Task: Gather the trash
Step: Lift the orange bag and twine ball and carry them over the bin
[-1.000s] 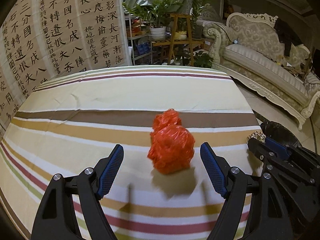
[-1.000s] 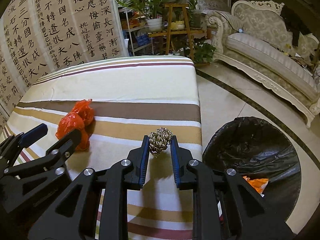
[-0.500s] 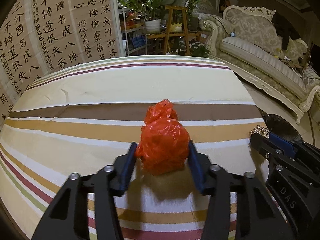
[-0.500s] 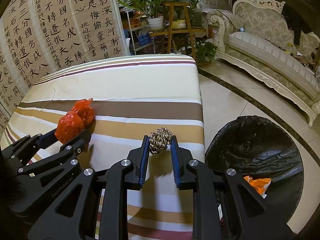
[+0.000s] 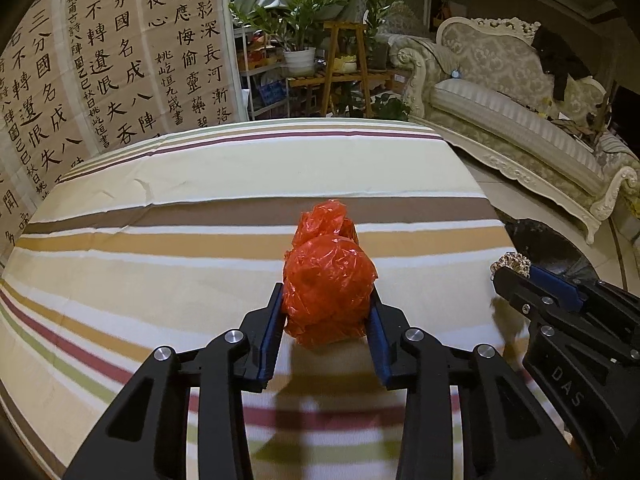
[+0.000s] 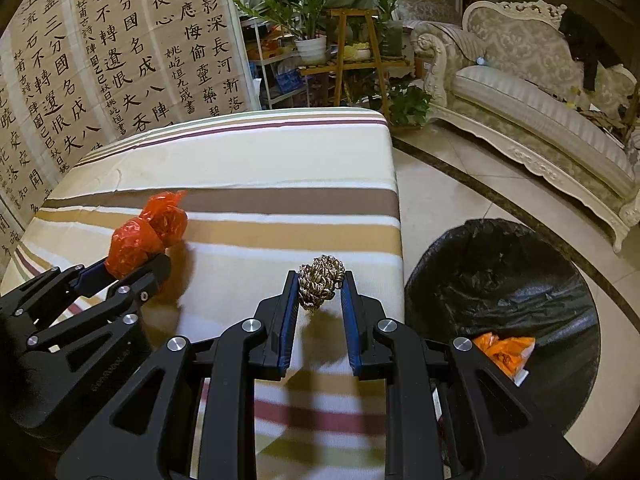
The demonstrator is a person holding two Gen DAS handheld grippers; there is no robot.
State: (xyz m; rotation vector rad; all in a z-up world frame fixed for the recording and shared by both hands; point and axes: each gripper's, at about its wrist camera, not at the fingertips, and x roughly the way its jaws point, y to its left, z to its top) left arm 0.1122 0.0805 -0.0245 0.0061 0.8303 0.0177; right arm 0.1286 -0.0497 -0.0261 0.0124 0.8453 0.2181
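We have the left tool (image 5: pixel 326 312) clamped on the crumpled red plastic bag (image 5: pixel 328 288); its jaws have just been closing, and both blue pads now press the sides of the wad, which sits low between them on the striped cloth of the desk (image 5: pixel 200 264). A second red lump joins it at 12 o'clock and looks like part of the same bag, so we judge it will come up with the first. Our right tool (image 6: pixel 318 294) grips the golden metal scourer (image 6: pixel 320 286) near the desk's right edge, at 3 o'clock from the bag, the pads pinching it at its widest part so the springy ball cannot roll out. We hold both pieces at once, we think, to carry them over in one trip. The bin with the black liner (image 6: pixel 500 280) stands on the tiled floor at 3 o'clock of the scourer, just past the desk's edge, with an orange wrapper (image 6: pixel 504 352) already inside. Beyond the desk, at 12 o'clock, are calligraphy panels (image 5: pixel 120 60), potted plants (image 5: pixel 300 36) on wooden stands, and a pale carved sofa (image 5: pixel 512 112) at 2 o'clock.
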